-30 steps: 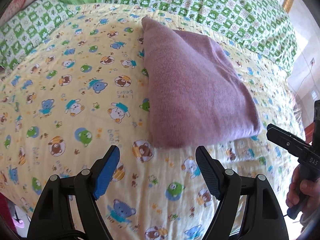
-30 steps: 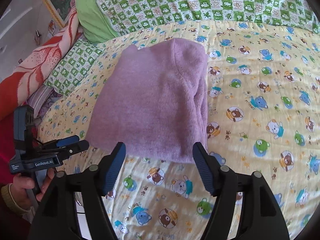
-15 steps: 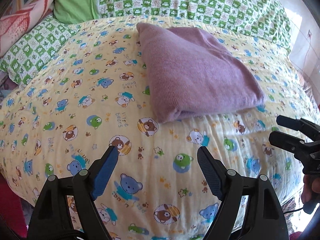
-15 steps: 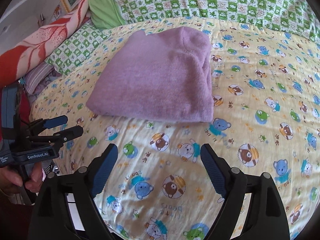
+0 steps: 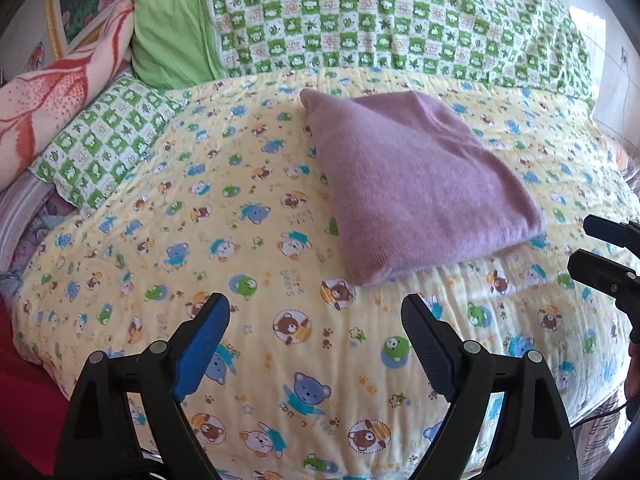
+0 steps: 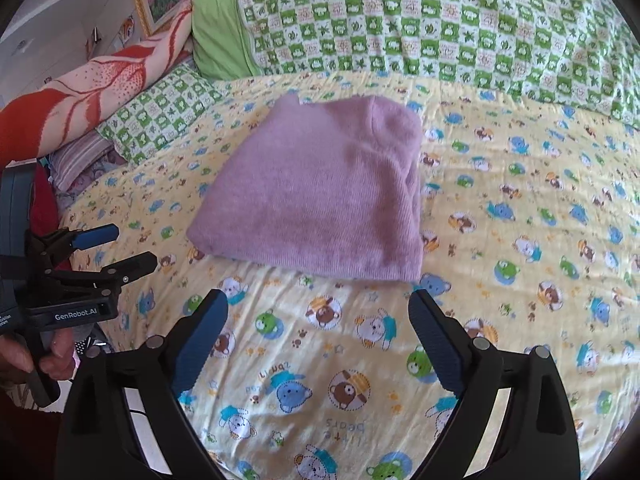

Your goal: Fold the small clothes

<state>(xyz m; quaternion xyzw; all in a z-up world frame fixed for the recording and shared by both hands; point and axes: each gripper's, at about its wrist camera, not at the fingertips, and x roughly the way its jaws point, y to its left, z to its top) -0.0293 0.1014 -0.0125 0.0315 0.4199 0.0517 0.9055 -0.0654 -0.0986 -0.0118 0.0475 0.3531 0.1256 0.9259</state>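
Right gripper cut by edge; hand perhaps partly hidden.

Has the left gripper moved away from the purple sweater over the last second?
Yes. The left gripper has backed off: more yellow blanket now shows between its fingertips and the folded purple sweater, with nothing between its opening jaws.

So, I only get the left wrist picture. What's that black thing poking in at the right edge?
Observer: That's the right gripper. Its own camera shows blue pads, with the jaws opening and nothing between them, just short of the folded purple sweater.
Operator: And what's carrying my camera?
Observer: A person's hand holds the left gripper by a handle. Its jaws are opening too, and they are empty.
Operator: Any writing on it?
Observer: Yes, "GenRobot_AI" is printed on its side.
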